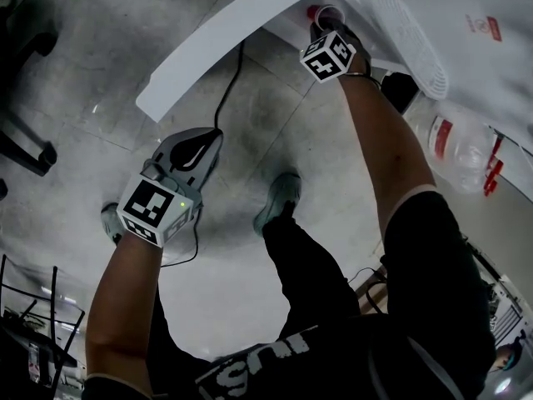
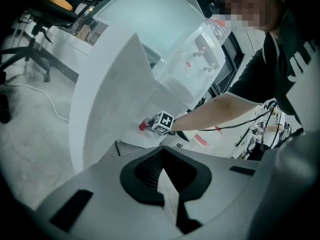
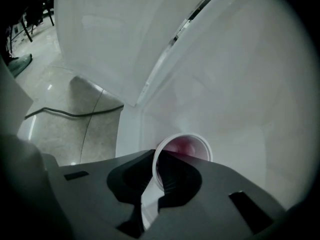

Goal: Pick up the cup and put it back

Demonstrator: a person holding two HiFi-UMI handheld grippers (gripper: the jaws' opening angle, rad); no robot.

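Red cup [image 1: 323, 12] w/ white rim and pale inside. Pos.: on the white desk [image 1: 250, 23], near its edge, mouth up toward the right tool. Whether the base rests on the desk can't be confirmed from any view.

Right tool [image 3: 156, 171]: jaws closed on the cup wall at the near rim, one jaw inside the mouth, the other outside. Tool points steeply down. Marker cube sits just behind the cup in the head view.

Left tool [image 1: 208, 140]: jaws together, nothing between them. It is held low over the grey floor [image 1: 100, 73], well apart from the cup and below desk level.

Misc.:
- Black cable [image 1: 226, 98] runs across the floor from under the desk edge.
- Clear bottle [image 1: 458, 144] w/ red-and-white label, to the right of the person's right arm.
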